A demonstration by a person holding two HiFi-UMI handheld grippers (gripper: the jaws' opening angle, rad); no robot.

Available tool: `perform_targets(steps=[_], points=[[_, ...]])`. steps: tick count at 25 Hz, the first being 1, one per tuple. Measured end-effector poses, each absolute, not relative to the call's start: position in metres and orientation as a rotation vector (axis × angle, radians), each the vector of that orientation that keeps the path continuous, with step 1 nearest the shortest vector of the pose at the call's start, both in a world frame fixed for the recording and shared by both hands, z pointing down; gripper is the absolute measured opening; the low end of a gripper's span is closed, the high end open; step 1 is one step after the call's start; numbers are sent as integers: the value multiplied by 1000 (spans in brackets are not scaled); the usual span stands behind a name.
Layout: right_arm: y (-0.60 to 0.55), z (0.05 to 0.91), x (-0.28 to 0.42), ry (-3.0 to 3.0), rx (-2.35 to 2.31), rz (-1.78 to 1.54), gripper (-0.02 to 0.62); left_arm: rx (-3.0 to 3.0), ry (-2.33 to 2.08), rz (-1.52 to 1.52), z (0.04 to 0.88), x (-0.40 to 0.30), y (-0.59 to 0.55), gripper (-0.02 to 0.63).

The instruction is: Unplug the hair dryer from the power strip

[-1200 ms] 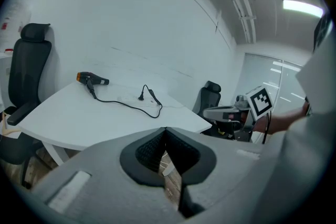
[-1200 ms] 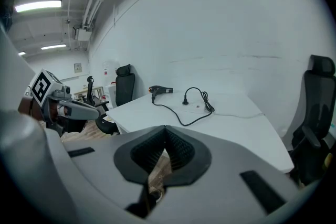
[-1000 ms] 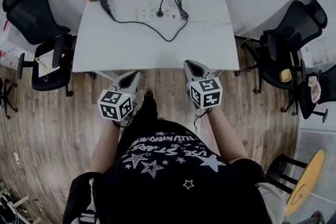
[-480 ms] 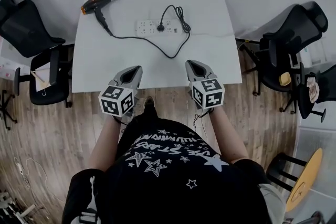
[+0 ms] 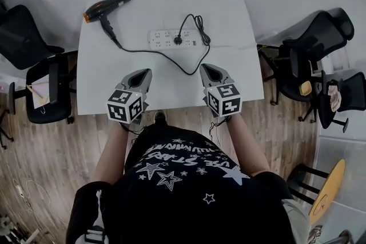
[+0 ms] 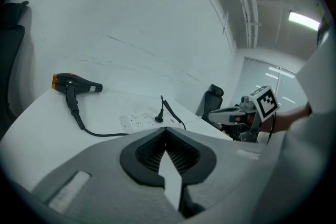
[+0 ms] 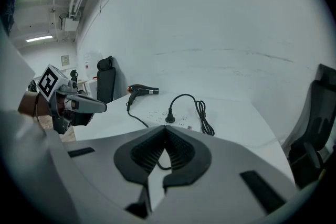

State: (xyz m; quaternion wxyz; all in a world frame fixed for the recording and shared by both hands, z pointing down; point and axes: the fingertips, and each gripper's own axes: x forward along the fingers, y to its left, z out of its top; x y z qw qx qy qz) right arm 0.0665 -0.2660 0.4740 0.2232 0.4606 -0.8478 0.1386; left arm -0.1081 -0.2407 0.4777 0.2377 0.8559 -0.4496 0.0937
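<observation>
The left gripper and the right gripper hover over the near edge of the bench, well apart from the task's things. I judge that the unplugging is not yet begun. The jaws of both are pressed together and hold nothing, which probably suits a plain approach. The hair dryer is black with an orange end and lies at the far left corner. Its black cord makes a wide curve and loops back to the plug. The plug sits in the white power strip, near the middle of the bench.
</observation>
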Motion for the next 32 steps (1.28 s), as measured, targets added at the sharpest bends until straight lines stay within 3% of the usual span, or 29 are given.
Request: perform_targets(steps=[32], points=[[-354,504,49,-2305,1128,403,9,2312,-1176,344,508,-103,-321,8]])
